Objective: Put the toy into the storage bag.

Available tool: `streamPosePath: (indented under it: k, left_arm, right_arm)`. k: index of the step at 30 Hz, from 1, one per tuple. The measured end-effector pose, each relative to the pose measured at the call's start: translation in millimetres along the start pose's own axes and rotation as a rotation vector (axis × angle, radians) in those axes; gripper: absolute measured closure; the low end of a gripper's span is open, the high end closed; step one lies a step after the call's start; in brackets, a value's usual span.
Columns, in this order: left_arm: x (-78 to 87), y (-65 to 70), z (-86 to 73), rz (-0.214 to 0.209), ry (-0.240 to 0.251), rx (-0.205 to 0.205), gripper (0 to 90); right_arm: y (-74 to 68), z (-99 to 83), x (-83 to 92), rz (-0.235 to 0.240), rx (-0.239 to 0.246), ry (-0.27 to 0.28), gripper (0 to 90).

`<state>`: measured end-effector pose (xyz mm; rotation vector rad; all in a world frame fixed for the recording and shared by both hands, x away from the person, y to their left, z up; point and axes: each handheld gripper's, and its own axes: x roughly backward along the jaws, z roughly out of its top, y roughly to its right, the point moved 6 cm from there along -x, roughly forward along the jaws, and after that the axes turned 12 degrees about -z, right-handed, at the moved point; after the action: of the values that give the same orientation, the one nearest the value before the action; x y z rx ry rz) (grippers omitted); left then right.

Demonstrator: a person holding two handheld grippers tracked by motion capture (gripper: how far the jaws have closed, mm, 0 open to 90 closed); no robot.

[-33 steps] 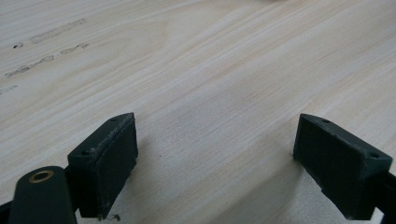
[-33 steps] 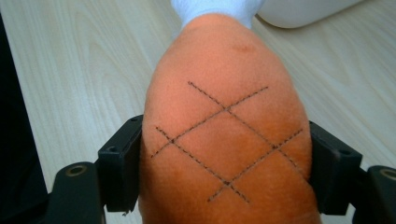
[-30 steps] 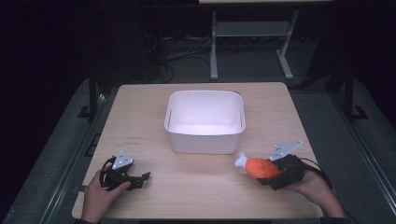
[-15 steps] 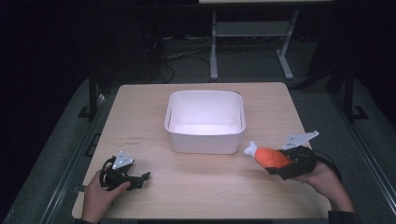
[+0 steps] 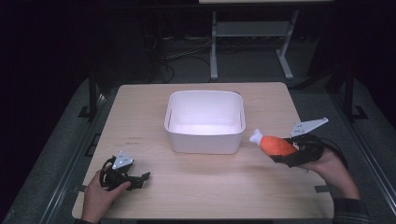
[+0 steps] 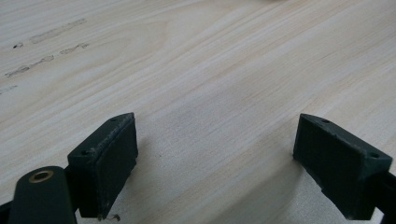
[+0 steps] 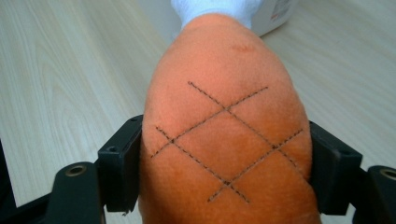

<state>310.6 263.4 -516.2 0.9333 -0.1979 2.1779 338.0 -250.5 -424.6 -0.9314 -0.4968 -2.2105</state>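
The orange plush drumstick [image 5: 276, 145] sits clamped between my right gripper [image 5: 290, 151] jaws, lifted above the wooden table [image 5: 261, 186], just right of the white bin [image 5: 205, 121]. My left gripper [image 5: 138, 179] rests at the table's near-left corner, jaws spread wide on nothing.

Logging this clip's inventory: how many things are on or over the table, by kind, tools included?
Handheld tools: 2, the left tool resting open on the table, the right tool shut on the toy
White bins: 1, the white bin
Plush toys: 1, an orange drumstick toy with a white end
Total: 4
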Motion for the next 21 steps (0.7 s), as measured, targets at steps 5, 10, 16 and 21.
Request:
streamPosePath:
  k: [5,10,16,21]
  left_arm:
    - [0.0,0.0,0.0,0.0,0.001,0.0,13.0]
    - [-0.1,0.0,0.0,0.0,0.001,0.0,13.0]
    - [0.1,-0.3,0.0,0.0,-0.002,-0.004,12.9]
    - [-0.1,-0.2,0.1,0.001,0.001,-0.002,13.0]
  right_arm:
    - [7.2,10.5,8.0,0.0,0.0,0.017,25.1]
    - [14.3,21.0,15.2,0.0,0.003,0.035,25.1]
    - [18.3,34.4,20.1,0.008,0.012,0.053,25.0]
    - [19.6,46.1,19.8,0.011,0.03,0.064,25.0]
